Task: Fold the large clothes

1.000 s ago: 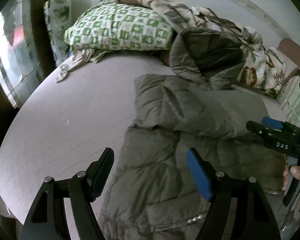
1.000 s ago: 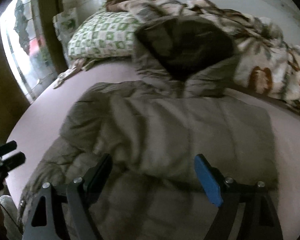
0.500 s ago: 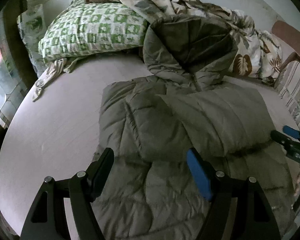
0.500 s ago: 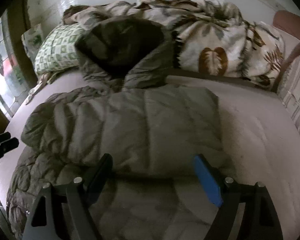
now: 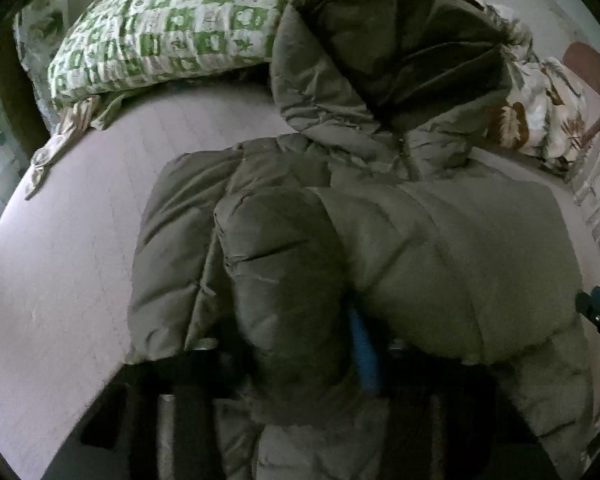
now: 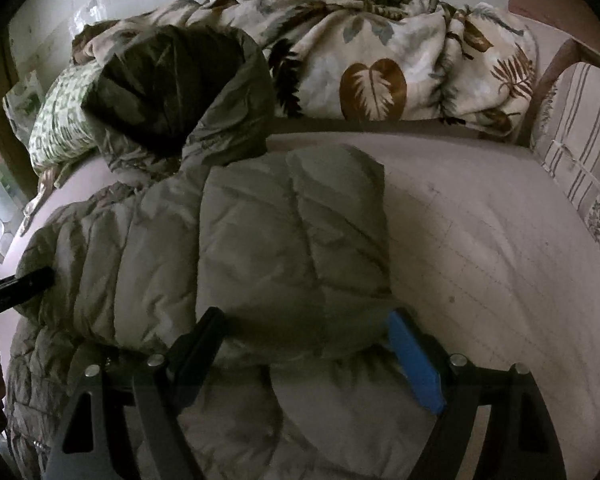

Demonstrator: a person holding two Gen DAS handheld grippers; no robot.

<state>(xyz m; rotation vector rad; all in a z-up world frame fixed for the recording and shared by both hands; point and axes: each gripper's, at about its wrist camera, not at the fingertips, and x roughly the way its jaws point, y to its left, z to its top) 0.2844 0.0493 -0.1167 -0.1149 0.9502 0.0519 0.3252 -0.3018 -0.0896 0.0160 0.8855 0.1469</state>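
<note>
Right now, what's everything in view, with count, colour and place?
jacket: one, olive green, puffy, spread on the bed, hood toward the pillow.
bed: one, pale pink sheet, under everything.
pillow: one, green and white check, far left.
blanket: one, cream with brown leaves, bunched along the far edge.
chair: one, reddish brown, far right.
left gripper: fingers around a jacket fold.
right gripper: fingers spread across the jacket's near fold.

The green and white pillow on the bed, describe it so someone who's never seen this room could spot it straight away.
Start at the bed with its plain pale sheet and look to its far end by the wall. Left of the olive puffer jacket, beside its hood, lies the pillow. Its small green and white squares set it apart from the cream blanket with big brown leaves bunched to the right.
</note>
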